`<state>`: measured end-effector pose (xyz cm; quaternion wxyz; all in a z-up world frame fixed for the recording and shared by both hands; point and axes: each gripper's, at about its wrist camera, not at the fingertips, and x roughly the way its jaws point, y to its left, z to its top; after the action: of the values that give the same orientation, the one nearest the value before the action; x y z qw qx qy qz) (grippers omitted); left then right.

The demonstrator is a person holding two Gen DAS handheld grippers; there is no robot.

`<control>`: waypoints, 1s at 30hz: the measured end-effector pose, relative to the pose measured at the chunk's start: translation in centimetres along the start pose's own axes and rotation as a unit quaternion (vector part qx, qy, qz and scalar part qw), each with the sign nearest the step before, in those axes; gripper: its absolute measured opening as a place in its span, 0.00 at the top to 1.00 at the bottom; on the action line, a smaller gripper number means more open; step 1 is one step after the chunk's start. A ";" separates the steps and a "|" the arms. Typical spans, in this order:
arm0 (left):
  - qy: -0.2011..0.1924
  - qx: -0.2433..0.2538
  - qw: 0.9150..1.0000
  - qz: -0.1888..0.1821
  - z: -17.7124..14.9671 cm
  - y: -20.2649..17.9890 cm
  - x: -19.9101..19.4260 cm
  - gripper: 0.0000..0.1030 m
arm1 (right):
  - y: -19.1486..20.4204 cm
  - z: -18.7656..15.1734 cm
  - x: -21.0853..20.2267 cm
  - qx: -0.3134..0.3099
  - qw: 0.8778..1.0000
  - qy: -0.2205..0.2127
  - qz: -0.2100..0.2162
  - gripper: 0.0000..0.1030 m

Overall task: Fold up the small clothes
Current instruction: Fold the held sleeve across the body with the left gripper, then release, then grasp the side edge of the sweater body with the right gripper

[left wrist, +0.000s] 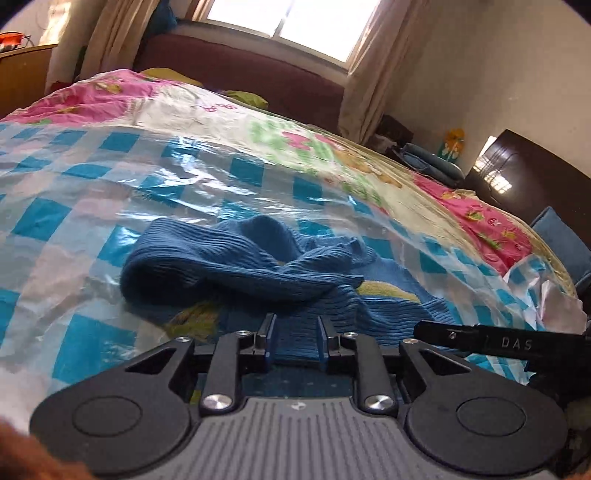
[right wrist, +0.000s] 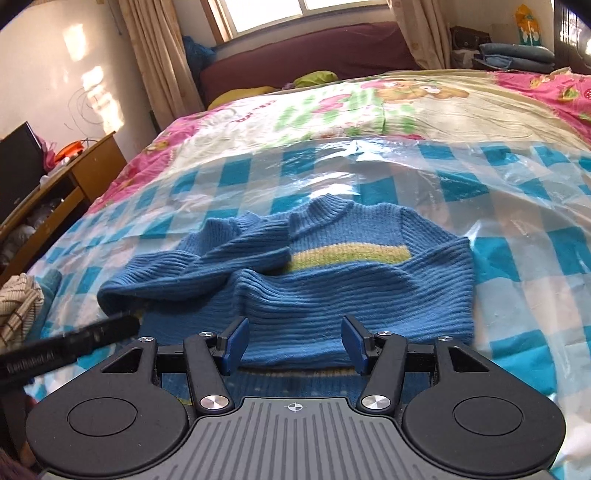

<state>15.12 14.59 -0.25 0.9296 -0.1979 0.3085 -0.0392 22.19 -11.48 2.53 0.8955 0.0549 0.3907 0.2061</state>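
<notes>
The left hand-held gripper (left wrist: 296, 341) tilts down over the near hem of a blue ribbed child's sweater (right wrist: 306, 277); its blue pads (left wrist: 270, 343) stand narrowly apart, released, with knit showing between them but not pinched. The right hand-held gripper (right wrist: 294, 341) also points down at the hem; its jaws gape wide, grasping nothing. The sweater lies on a blue-checked plastic sheet (right wrist: 517, 229) spread over the bed's floral quilt (right wrist: 332, 107); one sleeve is folded across its yellow-green chest stripe (right wrist: 351, 254). Beyond the bed are a maroon headboard (right wrist: 314, 48), curtains (right wrist: 155, 55) and a bright window (left wrist: 295, 22); a wooden desk (right wrist: 85, 166) stands at the bedside.
</notes>
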 end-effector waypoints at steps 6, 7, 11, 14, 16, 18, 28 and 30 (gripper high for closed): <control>-0.012 -0.017 0.999 0.025 -1.4 1.8 0.1 0.68 | 0.4 2.9 4.2 0.070 0.997 0.016 0.011 0.47; -0.014 -0.015 0.999 0.026 -1.6 2.0 0.2 0.68 | 0.1 3.3 5.1 0.090 0.996 0.023 0.012 0.47; -0.013 -0.014 1.000 0.024 -2.4 2.8 0.4 0.67 | -0.6 4.3 8.4 0.139 0.989 0.042 0.003 0.46; -0.007 -0.020 1.000 0.018 -2.7 3.6 0.7 0.67 | -0.8 4.5 9.5 0.159 0.986 0.043 0.003 0.45; -0.004 -0.025 1.000 0.013 -2.8 4.0 0.8 0.66 | -1.1 4.9 9.6 0.184 0.982 0.040 0.010 0.45; -0.002 -0.030 1.000 0.009 -3.0 4.4 0.9 0.66 | -1.4 5.3 9.2 0.202 0.979 0.030 0.021 0.45; -0.010 -0.019 1.000 0.004 -3.3 4.5 1.0 0.65 | -0.3 4.6 9.9 0.221 0.972 0.070 0.036 0.46; -0.010 -0.024 1.000 0.001 -3.4 4.6 1.0 0.65 | -0.1 4.8 10.5 0.221 0.972 0.070 0.032 0.52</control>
<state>13.69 17.52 -5.06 0.9277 -0.2200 0.3002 -0.0285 32.11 -6.89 -1.28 0.8247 0.2491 0.4862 0.1465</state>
